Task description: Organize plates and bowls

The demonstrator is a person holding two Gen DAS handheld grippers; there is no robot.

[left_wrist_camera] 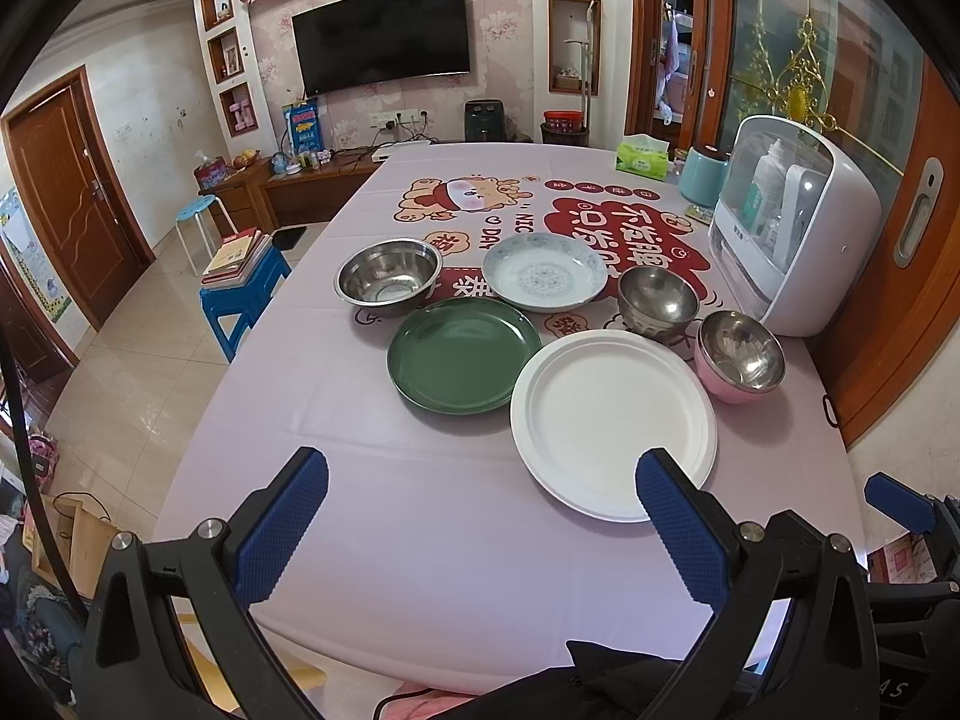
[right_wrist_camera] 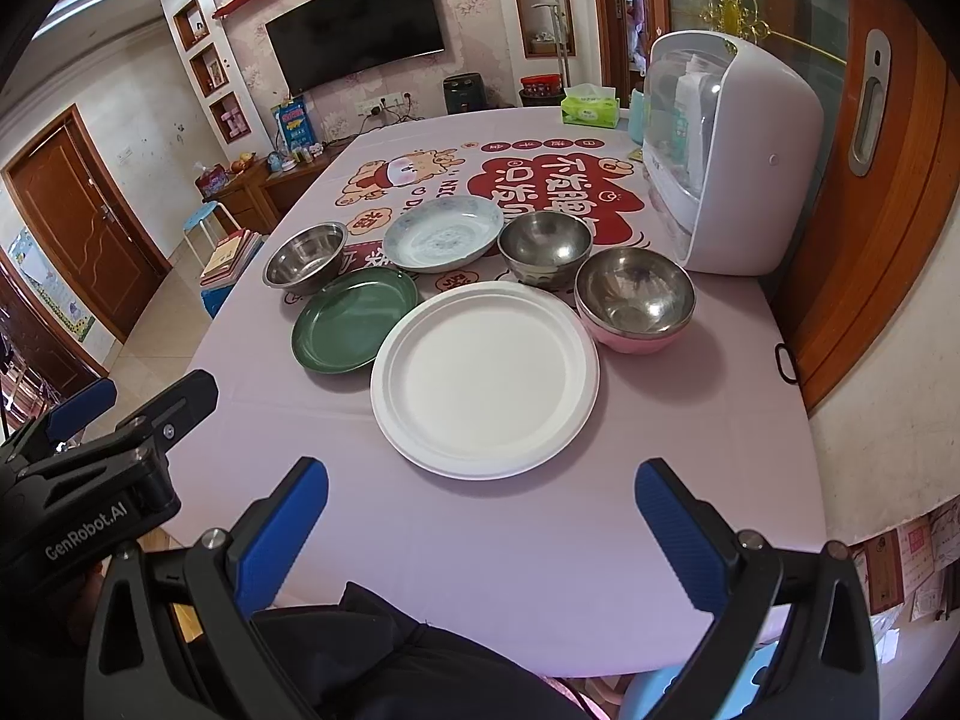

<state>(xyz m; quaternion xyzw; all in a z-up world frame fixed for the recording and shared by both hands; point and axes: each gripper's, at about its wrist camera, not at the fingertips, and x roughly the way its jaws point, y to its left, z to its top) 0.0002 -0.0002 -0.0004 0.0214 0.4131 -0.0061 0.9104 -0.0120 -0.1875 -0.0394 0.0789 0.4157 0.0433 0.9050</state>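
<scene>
Hovered above the near edge of the table [left_wrist_camera: 420, 540], both claws released, jaws spread wide, nothing held. Left gripper [left_wrist_camera: 480, 531] at lower centre of its view; right gripper [right_wrist_camera: 480, 531] likewise in its own.

Lay closest: the white plate [right_wrist_camera: 485, 381], straight ahead of the right gripper and just above centre frame; in the left view [left_wrist_camera: 612, 423] off to the right of centre, partly behind the right-hand blue pad. Judged the right hand the nearer and better lined up. Round, so no long axis to speak of; a rim pinch from the near side looked the likely call.

Matte white, shallow, raised rim, possibly paper or foam. Beside it to the upper left, touching or nearly so, a glossy green plate [right_wrist_camera: 354, 324]. Further up frame, a patterned pale-blue dish [right_wrist_camera: 443, 240] and a flat-bottomed steel bowl [right_wrist_camera: 306, 264]. To the right, a rounded steel bowl [right_wrist_camera: 545, 246] and a pink-sided steel bowl [right_wrist_camera: 635, 300], mirror-bright inside. Nothing stacked yet.
</scene>
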